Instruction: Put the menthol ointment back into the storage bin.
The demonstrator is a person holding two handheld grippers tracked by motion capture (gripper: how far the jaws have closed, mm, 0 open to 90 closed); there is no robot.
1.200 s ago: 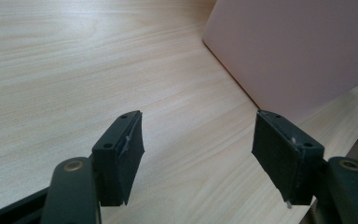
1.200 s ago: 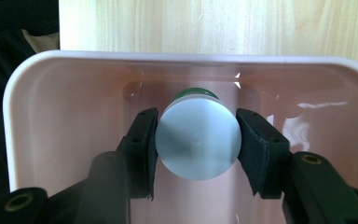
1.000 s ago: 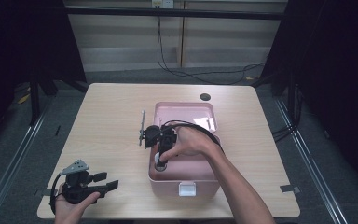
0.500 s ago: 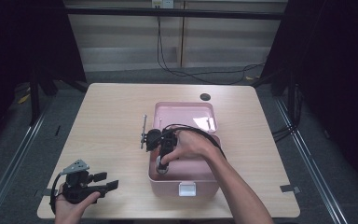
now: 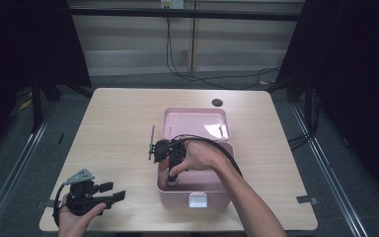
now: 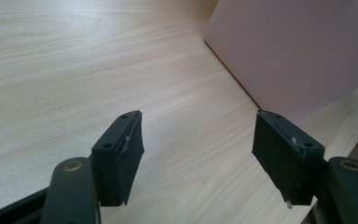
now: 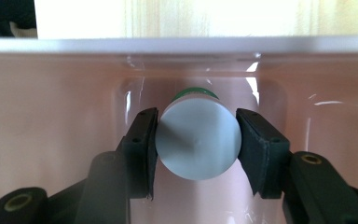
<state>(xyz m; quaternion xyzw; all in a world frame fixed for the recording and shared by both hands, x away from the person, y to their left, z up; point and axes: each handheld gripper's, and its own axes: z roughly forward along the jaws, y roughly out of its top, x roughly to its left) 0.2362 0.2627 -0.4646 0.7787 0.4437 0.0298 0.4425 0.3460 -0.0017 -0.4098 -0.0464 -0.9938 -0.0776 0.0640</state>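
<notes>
An open pink box stands mid-table with its lid laid back. My right gripper reaches down into the box's left end. In the right gripper view it is shut on a small cylinder with a pale grey round end and a green band, held just off the pink inner wall. My left gripper rests in a hand at the table's front left, open, holding nothing. Between its jaws lies bare wood, with the box's outer wall ahead to the right.
A white latch sits on the box's front wall. A small black disc lies near the table's far edge. A strip of grey tape marks the front right corner. Bare wood stretches left of the box.
My right gripper has sunk a little deeper into the box, toward its front left corner, still holding the cylinder. The left gripper has stayed put.
</notes>
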